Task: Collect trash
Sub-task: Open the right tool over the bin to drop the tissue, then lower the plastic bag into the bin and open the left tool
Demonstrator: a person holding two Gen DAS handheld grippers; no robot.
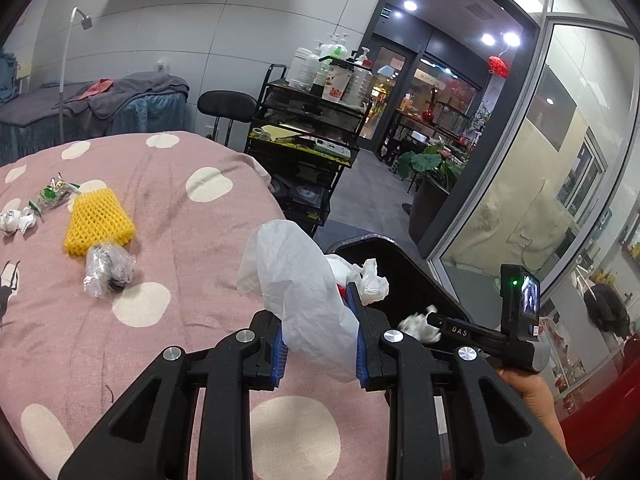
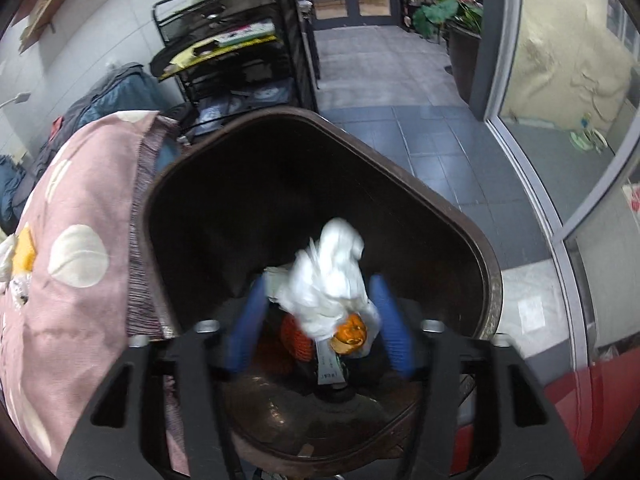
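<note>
A: Plainly, the left hand-held gripper [image 1: 320,344] is closed on a crumpled white plastic bag [image 1: 298,280], which is pinched low between the blue ribbed pads so that most of it billows above them. It is held near the edge of the bed, just beside the dark bin [image 1: 404,268], presumably so that it can be carried over the rim.

B: And the right hand-held gripper [image 2: 320,320]?

A: Its jaws are seen spread wide over the bin [image 2: 490,280], and nothing is pressed by the pads. A white crumpled wad [image 2: 332,272] is seen between the fingers, blurred, and is judged to be released into the bin rather than held. Below it an orange netted piece [image 2: 294,340] and some printed wrappers are already lying at the bottom.

B: What is left outside?

A: On the pink spotted bedspread [image 1: 180,200] a yellow foam mesh sleeve [image 1: 98,222], soft and lattice-textured, is lying flat. Touching its near end is a clear crinkled wrapper with something dark inside [image 1: 108,272]. Farther off, a green-and-clear wrapper [image 1: 54,194] and crushed white paper [image 1: 14,220] are resting. These are judged still to be collected.
</note>
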